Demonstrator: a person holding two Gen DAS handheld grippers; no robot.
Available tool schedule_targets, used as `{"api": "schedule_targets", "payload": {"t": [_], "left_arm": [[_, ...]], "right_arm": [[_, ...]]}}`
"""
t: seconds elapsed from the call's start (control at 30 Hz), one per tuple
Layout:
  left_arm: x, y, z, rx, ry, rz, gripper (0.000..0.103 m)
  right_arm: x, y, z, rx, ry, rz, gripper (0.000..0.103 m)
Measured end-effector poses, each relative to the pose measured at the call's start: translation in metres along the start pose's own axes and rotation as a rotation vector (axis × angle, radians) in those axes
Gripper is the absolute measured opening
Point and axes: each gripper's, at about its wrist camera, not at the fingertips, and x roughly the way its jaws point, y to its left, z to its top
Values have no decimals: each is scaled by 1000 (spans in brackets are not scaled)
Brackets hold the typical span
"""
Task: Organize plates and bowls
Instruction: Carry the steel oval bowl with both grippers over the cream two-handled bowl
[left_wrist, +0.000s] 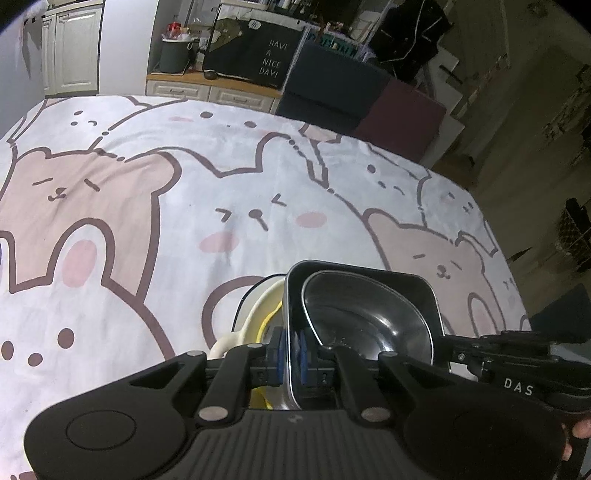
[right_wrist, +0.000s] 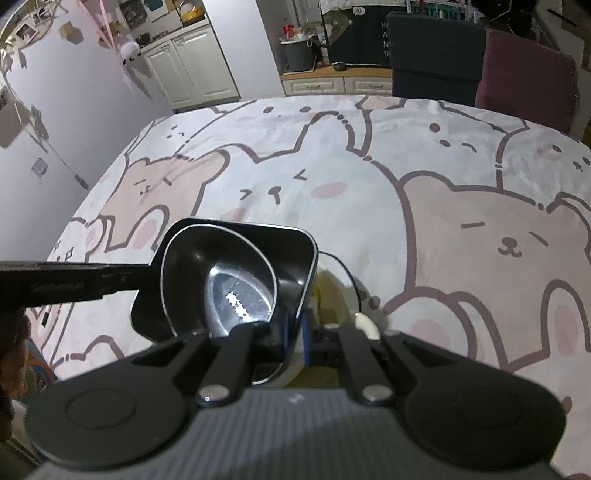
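Both grippers carry one stack between them over the bench (left_wrist: 258, 177), which is covered by a cartoon bear cloth (right_wrist: 480, 229). The left gripper (left_wrist: 291, 358) has its jaws pressed together on the left wall of the dark square dish (left_wrist: 369, 275); the right gripper (right_wrist: 297, 343) pinches the same dish on its opposite wall. A shiny metal bowl (right_wrist: 236, 291) sits loose inside the dish, and a cream plate with a yellow edge (left_wrist: 258, 306) shows just below it.

The likely trouble is that each grip is only a thin pinch on a slick rim. If one hand moves faster or tilts more than the other, the dish could twist out of a pinch, and the loose bowl could slide and tip over the low side.

The dish is dark, glossy and square with rounded corners; the bowl is polished steel and throws back a bright glare
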Motion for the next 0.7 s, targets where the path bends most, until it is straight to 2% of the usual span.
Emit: {"api": "schedule_targets", "payload": {"t": [0.3, 0.7], "left_arm": [[9, 1, 0, 14, 27, 10, 8], [8, 2, -1, 6, 35, 8, 8]], "right_arm": [[17, -3, 4, 5, 57, -14, 9], [23, -2, 5, 4, 82, -3, 9]]}}
